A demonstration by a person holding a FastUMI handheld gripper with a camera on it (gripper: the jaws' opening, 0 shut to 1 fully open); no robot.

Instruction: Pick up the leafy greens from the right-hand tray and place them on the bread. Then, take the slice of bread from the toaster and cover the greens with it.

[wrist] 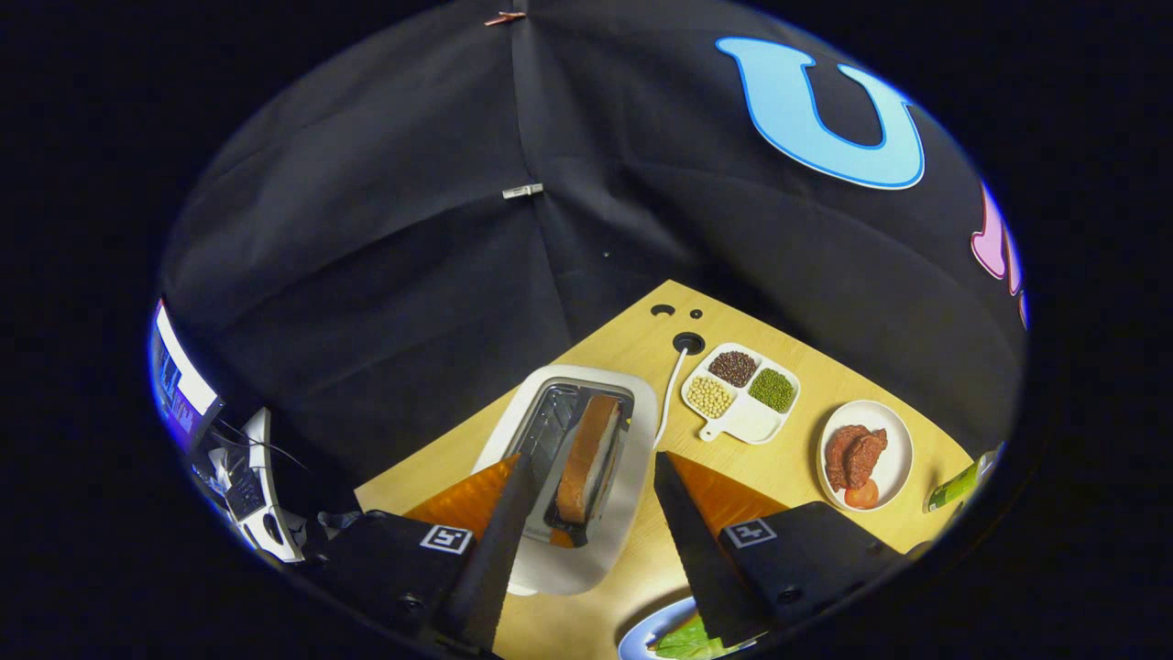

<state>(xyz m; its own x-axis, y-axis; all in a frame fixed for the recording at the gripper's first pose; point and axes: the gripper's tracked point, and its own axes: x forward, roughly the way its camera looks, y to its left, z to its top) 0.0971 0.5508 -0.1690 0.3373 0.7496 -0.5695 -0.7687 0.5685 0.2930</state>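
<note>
Now, gripper [586,467]: fingers spread wide, holding nothing.
Bread slice [588,456]: upright in toaster [632,513] slot, between the fingertips.
Leafy greens [683,644]: on blue plate [646,632], 5 o'clock of toaster.
Divided dish [744,417]: 2 o'clock of toaster.

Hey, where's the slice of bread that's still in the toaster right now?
The brown bread slice stands in the white toaster's slot, just ahead of the open claw, left of the white divided dish.
</note>
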